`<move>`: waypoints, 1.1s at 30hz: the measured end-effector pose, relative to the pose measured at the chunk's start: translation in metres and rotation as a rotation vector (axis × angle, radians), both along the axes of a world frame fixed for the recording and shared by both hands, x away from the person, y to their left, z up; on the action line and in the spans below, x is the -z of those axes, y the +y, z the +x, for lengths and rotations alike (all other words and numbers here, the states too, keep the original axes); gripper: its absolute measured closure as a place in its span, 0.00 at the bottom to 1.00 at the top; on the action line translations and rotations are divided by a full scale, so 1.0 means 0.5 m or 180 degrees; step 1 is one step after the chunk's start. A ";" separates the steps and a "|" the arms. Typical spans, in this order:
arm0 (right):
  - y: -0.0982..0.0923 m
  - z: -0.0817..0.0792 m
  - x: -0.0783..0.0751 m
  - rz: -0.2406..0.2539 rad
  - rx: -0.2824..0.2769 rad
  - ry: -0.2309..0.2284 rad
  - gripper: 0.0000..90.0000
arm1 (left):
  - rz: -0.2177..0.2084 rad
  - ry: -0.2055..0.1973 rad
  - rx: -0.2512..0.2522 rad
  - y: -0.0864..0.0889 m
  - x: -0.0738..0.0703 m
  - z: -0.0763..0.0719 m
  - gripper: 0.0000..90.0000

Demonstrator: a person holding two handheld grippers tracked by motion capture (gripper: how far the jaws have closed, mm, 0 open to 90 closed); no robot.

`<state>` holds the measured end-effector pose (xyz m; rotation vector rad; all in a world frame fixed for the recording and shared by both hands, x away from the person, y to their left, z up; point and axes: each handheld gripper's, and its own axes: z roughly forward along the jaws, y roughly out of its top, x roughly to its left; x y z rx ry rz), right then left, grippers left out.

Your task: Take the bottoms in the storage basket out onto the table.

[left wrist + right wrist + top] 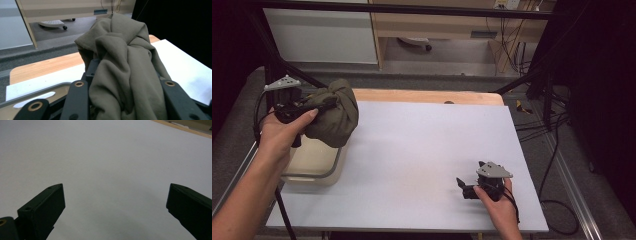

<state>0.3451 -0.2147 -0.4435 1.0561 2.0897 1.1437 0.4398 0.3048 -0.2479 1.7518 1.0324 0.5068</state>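
A bunched olive-green cloth (334, 115) hangs in the air above the left part of the table, over a clear plastic bin (314, 167). My left gripper (319, 105) is shut on the cloth, and a hand holds it from the left. In the left gripper view the cloth (125, 72) bulges between the two black jaws and hides their tips. My right gripper (464, 189) rests low on the white table top (427, 145) near the front right, its jaws wide apart. In the right gripper view, bare white table lies between my right gripper's (115, 202) fingers.
The bin stands at the table's left edge, partly off the white sheet. A wooden strip (427, 96) runs along the far edge. Black frame poles (272, 55) and cables (552, 165) flank the table on both sides. A cabinet and floor lie beyond.
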 end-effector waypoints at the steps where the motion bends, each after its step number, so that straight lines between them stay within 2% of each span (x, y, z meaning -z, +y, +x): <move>1: 0.000 0.000 0.000 0.0001 0.0001 0.0001 0.03 | 0.0018 0.0000 0.0007 -0.003 0.000 0.002 0.66; 12: -0.001 0.000 -0.001 -0.0001 0.0005 -0.0003 0.03 | -0.0010 -0.0005 0.0044 -0.034 0.000 0.013 0.66; 31: -0.003 -0.001 -0.003 0.0018 0.0001 -0.0017 0.03 | 0.0059 0.0018 0.0138 -0.082 0.005 0.027 0.66; 33: -0.003 -0.002 -0.003 0.0047 0.0013 -0.0018 0.03 | 0.0019 0.0033 0.0137 -0.091 0.006 0.036 0.66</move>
